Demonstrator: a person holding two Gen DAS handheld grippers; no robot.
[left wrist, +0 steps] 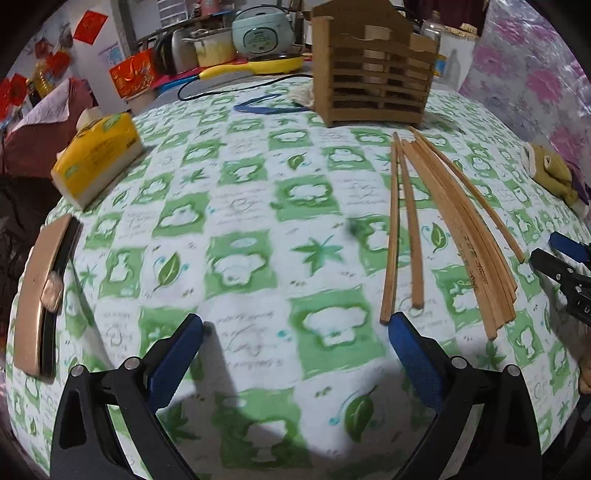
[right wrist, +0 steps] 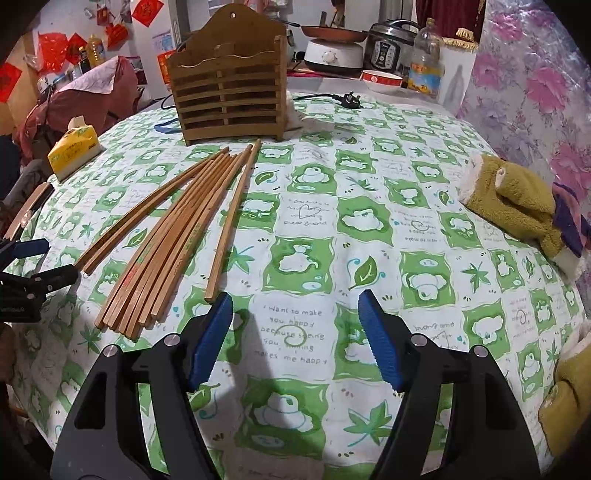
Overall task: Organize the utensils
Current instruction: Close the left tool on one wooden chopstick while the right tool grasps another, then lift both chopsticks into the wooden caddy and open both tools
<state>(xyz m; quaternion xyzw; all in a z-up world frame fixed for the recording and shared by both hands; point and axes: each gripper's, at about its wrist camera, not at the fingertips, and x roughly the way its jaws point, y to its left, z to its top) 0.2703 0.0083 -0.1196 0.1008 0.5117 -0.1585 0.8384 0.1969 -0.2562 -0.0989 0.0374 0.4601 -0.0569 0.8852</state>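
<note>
Hiding its inside, holder (right wrist: 229, 92) stands beyond chopsticks (right wrist: 166, 236).

Left gripper (left wrist: 295, 328): blue-padded jaws wide apart, nothing between
Wooden chopsticks (left wrist: 443, 236): loose on the green-and-white tablecloth (left wrist: 240, 221), right side
Slatted wooden holder (left wrist: 373, 70): upright, far edge

A table (right wrist: 369, 229) fills the foreground, covered by a white cloth with green checks, leaves and printed script. To the right hangs a shiny sheet patterned with pink flowers (right wrist: 535, 85). Behind the table a crowded surface holds a pale green rice cooker (left wrist: 262, 31), a dark pressure cooker (right wrist: 388, 46) and a metal pot (left wrist: 210, 46). Red paper decorations (right wrist: 62, 46) hang on the white wall at left. Soft shadows fall on the near cloth.
</note>
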